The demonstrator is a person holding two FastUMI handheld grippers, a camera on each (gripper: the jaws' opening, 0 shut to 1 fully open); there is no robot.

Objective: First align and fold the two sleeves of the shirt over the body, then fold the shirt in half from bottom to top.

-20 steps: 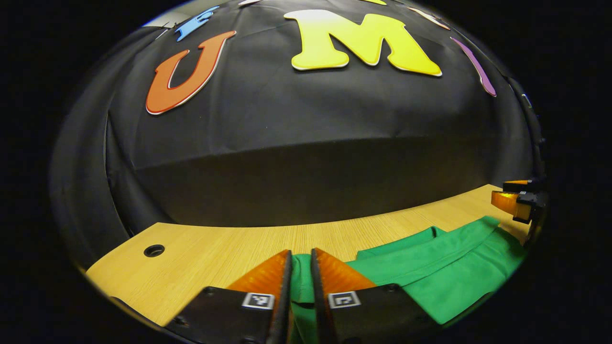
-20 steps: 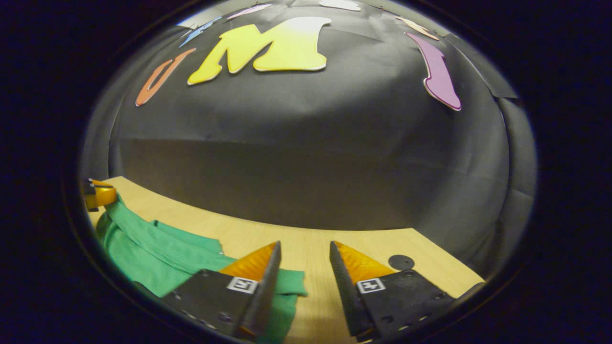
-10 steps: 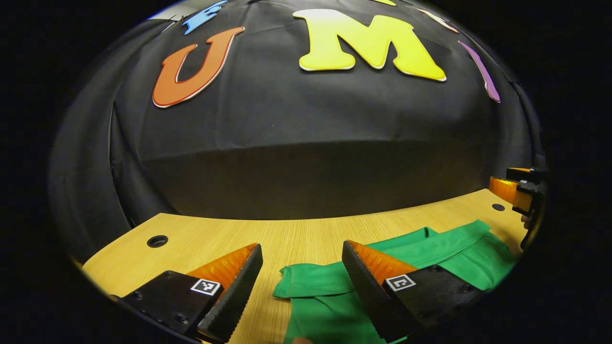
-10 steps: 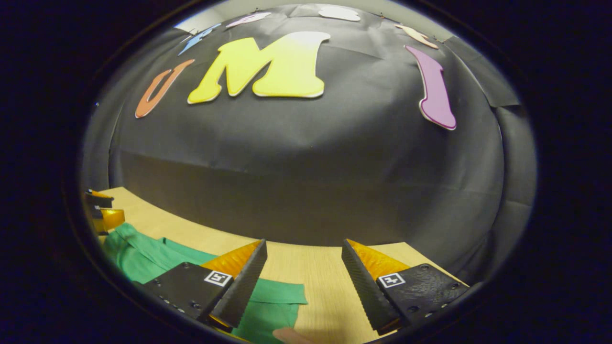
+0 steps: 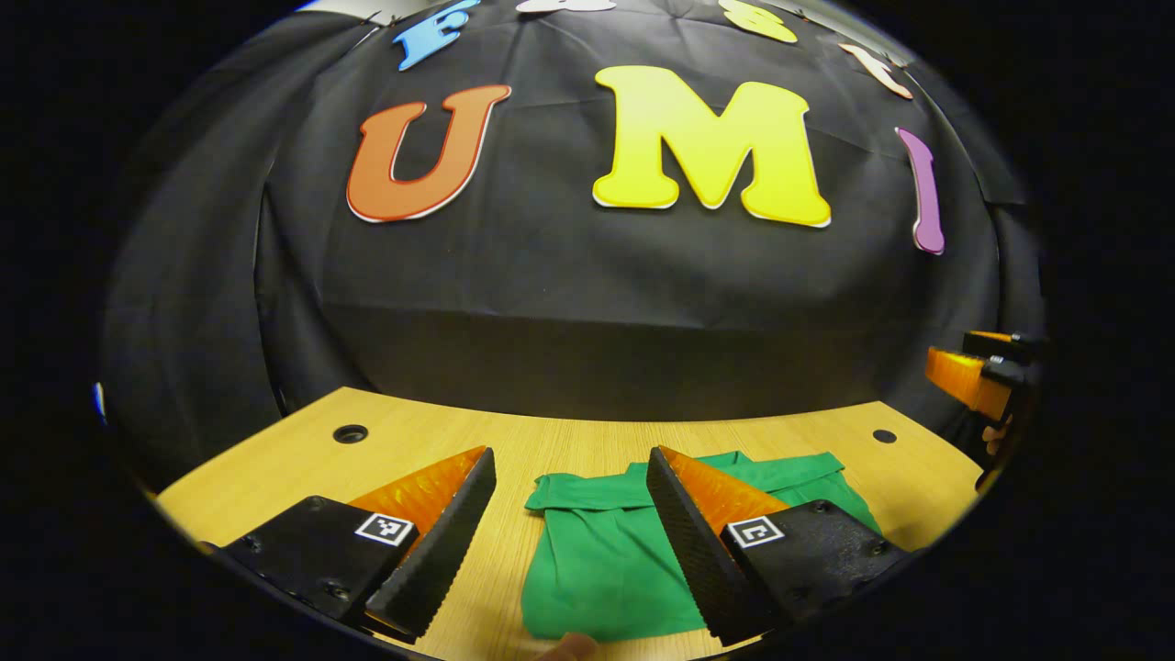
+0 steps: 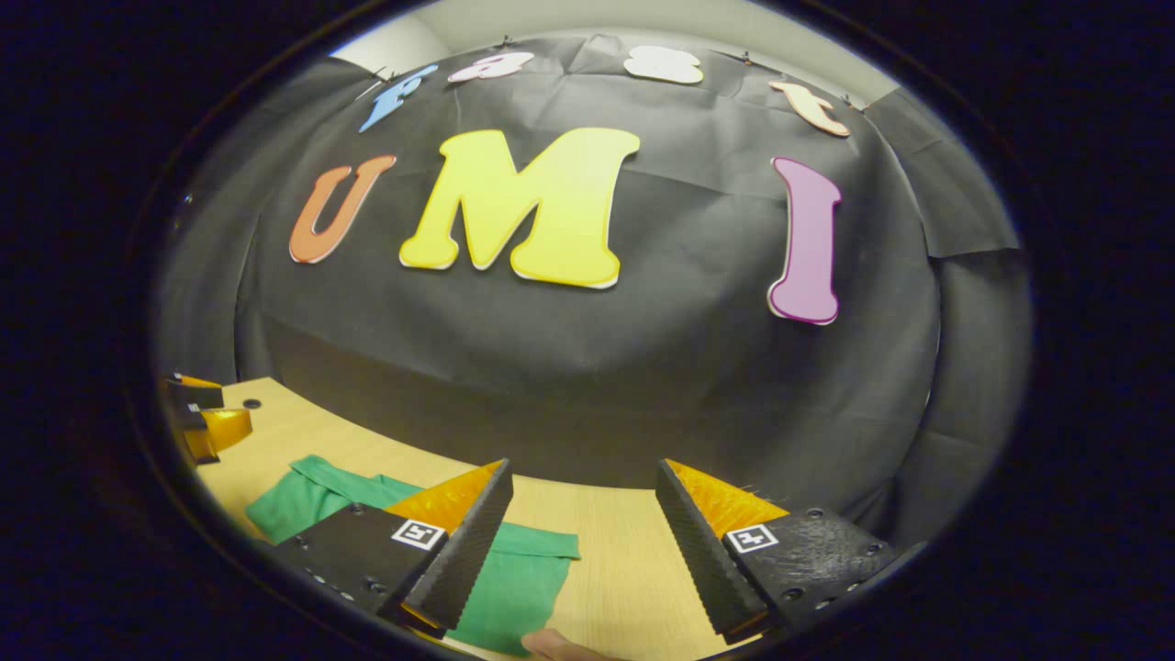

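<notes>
A green shirt (image 5: pixel 606 551) lies folded into a compact rectangle on the wooden table (image 5: pixel 275 468). My left gripper (image 5: pixel 569 459) hovers open above its near left part, nothing between its fingers. The right gripper (image 5: pixel 973 381) shows at the right edge of the left gripper view, off the cloth. In the right gripper view the shirt (image 6: pixel 514 578) lies at the lower left, partly behind my left finger. My right gripper (image 6: pixel 583 473) is open over bare table beside the shirt's right edge. The left gripper (image 6: pixel 207 418) appears at the far left of that view.
Round holes sit in the table top at the back left (image 5: pixel 350 433) and back right (image 5: pixel 884 436). The black booth wall rises just behind the table's far edge. A fingertip (image 6: pixel 551 644) pokes in at the bottom of the right gripper view.
My left gripper let go of the shirt's edge and opened; the right opened a little wider. Both then drew back and up, so the folded shirt now lies flat and farther off.
</notes>
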